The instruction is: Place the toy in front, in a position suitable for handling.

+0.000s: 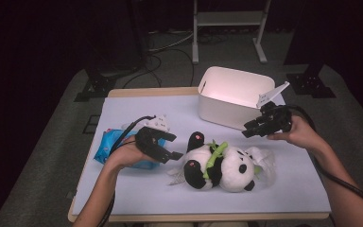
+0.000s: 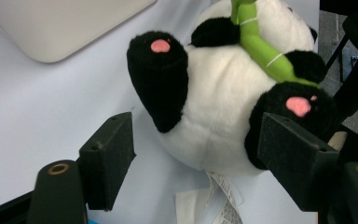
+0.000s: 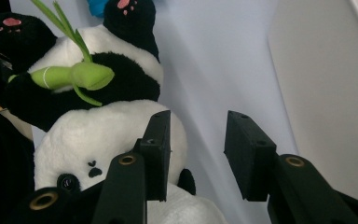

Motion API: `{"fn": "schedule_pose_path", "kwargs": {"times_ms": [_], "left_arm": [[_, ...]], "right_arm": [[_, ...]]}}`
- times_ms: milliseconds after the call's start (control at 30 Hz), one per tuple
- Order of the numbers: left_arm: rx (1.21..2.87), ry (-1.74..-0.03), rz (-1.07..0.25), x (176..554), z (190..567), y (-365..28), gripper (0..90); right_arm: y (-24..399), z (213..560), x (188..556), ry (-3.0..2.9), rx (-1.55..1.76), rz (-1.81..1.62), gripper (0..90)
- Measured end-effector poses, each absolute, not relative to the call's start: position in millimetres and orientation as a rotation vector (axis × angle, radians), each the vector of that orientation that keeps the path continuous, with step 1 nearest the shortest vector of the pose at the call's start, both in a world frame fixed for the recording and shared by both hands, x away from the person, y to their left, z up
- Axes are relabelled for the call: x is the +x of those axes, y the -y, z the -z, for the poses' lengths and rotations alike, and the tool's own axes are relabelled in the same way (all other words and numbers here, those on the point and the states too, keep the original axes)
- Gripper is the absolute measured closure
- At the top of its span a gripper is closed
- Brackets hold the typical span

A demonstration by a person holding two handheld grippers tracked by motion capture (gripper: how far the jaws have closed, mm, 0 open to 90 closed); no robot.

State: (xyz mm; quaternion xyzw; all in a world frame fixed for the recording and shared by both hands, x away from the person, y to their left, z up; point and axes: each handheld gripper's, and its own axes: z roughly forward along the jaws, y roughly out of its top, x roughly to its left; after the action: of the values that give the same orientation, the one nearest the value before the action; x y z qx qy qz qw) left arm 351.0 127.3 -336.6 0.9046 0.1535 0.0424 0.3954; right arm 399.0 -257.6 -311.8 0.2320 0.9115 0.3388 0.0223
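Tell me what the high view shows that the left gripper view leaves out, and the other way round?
The high view takes in the whole table, both hands, the right tongs held up near the white bin, a blue packet under the left hand, and a crumpled clear bag by the panda's head. The left gripper view gives a close look between the open left tongs: the pink paw pads and a printed label under the panda's bottom. Both show the plush panda with its green bamboo.
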Motion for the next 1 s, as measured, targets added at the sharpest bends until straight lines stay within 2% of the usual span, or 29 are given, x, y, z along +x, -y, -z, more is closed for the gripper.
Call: {"fn": "schedule_pose_path", "kwargs": {"times_ms": [567,1000], "left_arm": [[2.267,-0.466,-0.150,345.0,350.4,-151.4,18.4],[2.270,-0.489,-0.174,339.7,356.8,-159.6,17.4]], "right_arm": [[249.3,298.8,420.6,-2.824,0.694,-1.050,55.5],[237.0,281.4,444.5,-2.795,0.659,-1.019,55.4]]}}
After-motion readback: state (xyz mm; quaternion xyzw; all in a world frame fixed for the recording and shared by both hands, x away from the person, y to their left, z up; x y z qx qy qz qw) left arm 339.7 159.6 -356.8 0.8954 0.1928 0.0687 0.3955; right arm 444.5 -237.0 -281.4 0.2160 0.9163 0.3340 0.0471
